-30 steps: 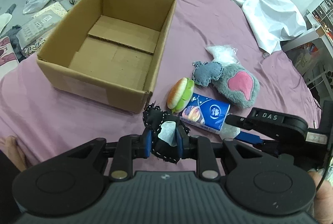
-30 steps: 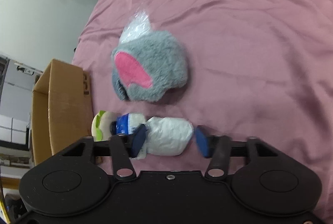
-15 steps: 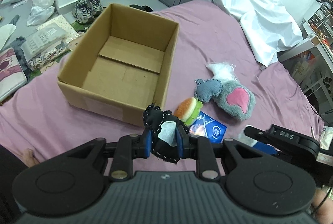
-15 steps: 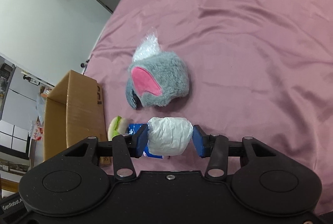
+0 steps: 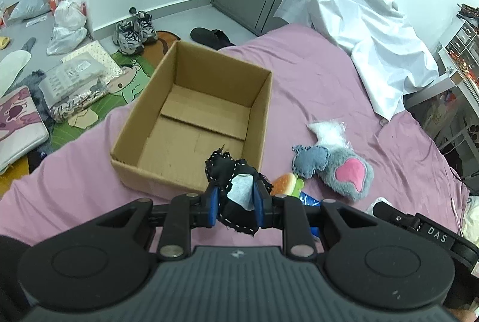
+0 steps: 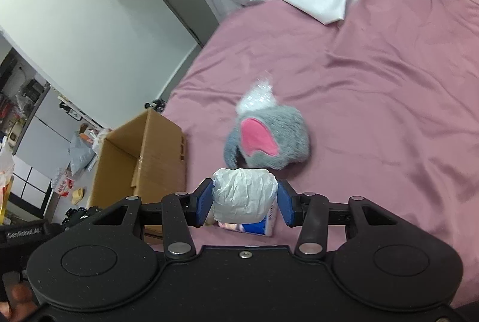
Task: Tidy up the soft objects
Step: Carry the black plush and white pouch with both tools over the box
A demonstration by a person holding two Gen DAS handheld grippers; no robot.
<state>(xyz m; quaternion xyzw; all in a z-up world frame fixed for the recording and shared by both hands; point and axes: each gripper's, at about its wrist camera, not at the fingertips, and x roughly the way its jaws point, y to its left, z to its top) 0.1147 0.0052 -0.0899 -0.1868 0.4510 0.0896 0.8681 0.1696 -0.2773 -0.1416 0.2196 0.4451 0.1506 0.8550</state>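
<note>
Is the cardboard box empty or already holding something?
Empty: the cardboard box shows only its bare bottom flaps in the left wrist view.

Blk cloth (image 5: 236,196), wht bundle (image 6: 244,194): gripped.

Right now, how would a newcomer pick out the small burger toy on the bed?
Start at the open cardboard box on the pink bedsheet. Just off its near right corner lies the burger toy, between the box and the grey plush. Its orange bun and green layer are the only such colours there.
</note>
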